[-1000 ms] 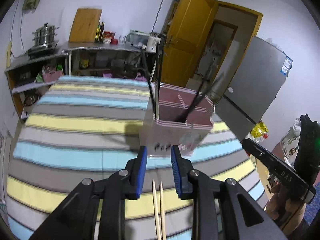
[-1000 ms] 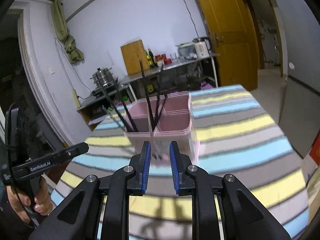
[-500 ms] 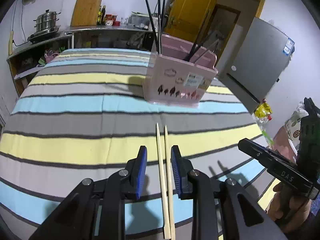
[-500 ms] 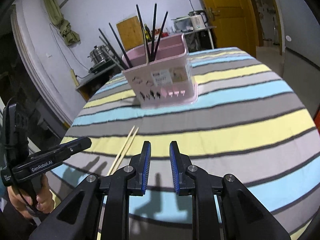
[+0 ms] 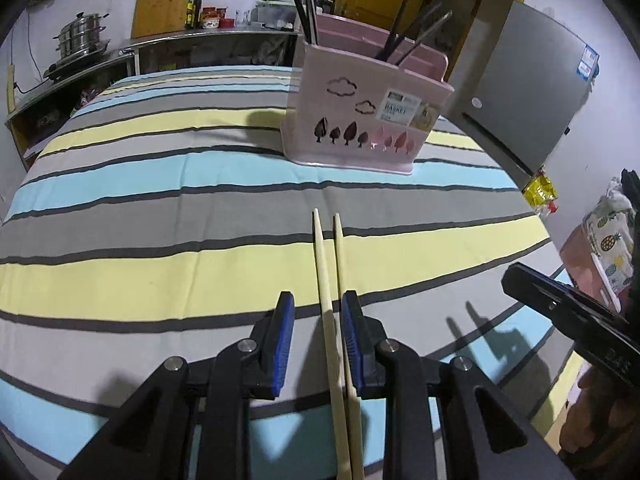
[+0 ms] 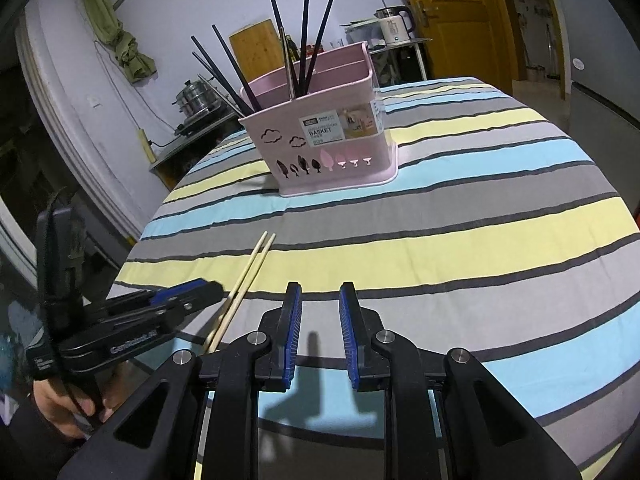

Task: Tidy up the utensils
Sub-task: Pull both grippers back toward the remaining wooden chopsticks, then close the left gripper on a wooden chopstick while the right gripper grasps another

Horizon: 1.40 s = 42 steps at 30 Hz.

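Note:
Two pale wooden chopsticks (image 5: 322, 264) lie side by side on the striped tablecloth (image 5: 160, 208). My left gripper (image 5: 317, 300) is low over their near half and open; both sticks run between its blue pads, close to the right pad, with a gap on the left. The right wrist view shows the same chopsticks (image 6: 252, 276) and the left gripper (image 6: 200, 290) at their near end. My right gripper (image 6: 320, 292) is open, holds nothing and hovers over bare cloth to the right of the sticks. A pink utensil basket (image 5: 360, 120) (image 6: 324, 140) stands beyond, holding several dark chopsticks (image 6: 236, 72).
A grey fridge (image 5: 532, 92) and a yellow door (image 6: 452, 20) stand past the table's far right. A counter with a steel pot (image 5: 80, 40), bottles and a cutting board runs along the back wall. The table edge curves close on the left (image 6: 132, 248). A hand (image 6: 56, 404) grips the left tool.
Both grippers sank toward the table. The left one came down over the wooden chopsticks, which now lie between its jaws. Neither jaw gap changed.

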### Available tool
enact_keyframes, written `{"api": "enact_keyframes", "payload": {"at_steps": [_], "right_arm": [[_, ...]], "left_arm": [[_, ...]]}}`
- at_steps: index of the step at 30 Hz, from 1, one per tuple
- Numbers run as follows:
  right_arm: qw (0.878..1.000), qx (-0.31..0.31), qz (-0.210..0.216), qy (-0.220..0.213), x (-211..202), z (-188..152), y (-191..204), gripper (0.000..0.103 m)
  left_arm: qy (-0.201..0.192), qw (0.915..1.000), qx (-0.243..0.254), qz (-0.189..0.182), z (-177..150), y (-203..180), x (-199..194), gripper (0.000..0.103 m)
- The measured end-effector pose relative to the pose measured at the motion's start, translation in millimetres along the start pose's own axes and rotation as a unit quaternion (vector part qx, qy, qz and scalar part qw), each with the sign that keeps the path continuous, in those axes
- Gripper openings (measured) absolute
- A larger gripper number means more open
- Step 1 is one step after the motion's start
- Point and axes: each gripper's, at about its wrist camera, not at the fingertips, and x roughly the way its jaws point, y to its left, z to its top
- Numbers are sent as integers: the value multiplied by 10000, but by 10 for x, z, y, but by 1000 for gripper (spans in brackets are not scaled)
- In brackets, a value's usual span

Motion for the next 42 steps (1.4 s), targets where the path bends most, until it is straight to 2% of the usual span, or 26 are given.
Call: {"api": "enact_keyframes", "payload": {"at_steps": [6, 11, 13, 20, 23, 29, 33, 42], "right_arm": [[10000, 5, -6, 18, 15, 9, 1, 20], [10000, 21, 12, 58, 50, 9, 23, 20], [10000, -8, 33, 74, 65, 10, 50, 20], [9995, -163, 155, 203, 233, 47, 220, 20], [9989, -250, 235, 312, 354, 64, 318, 20], [9971, -380, 328, 574, 625, 111, 480, 20], [9961, -355, 358, 718, 827, 180, 551, 20], [9944, -392, 142, 972, 1158, 291, 631, 20]], "left_arm": [[132, 9996, 48, 250, 0, -7, 120, 26], [99, 9981, 250, 551, -33, -49, 117, 10], [97, 9982, 149, 577, -44, -10, 93, 6], [-21, 9972, -234, 716, -149, 213, -75, 5], [-59, 9949, -475, 884, -178, 348, -136, 5], [-8, 9933, -972, 624, -173, 621, -220, 5], [56, 9950, -857, 511, -78, 666, -187, 11], [237, 9964, -592, 553, 120, 704, 33, 11]]}}
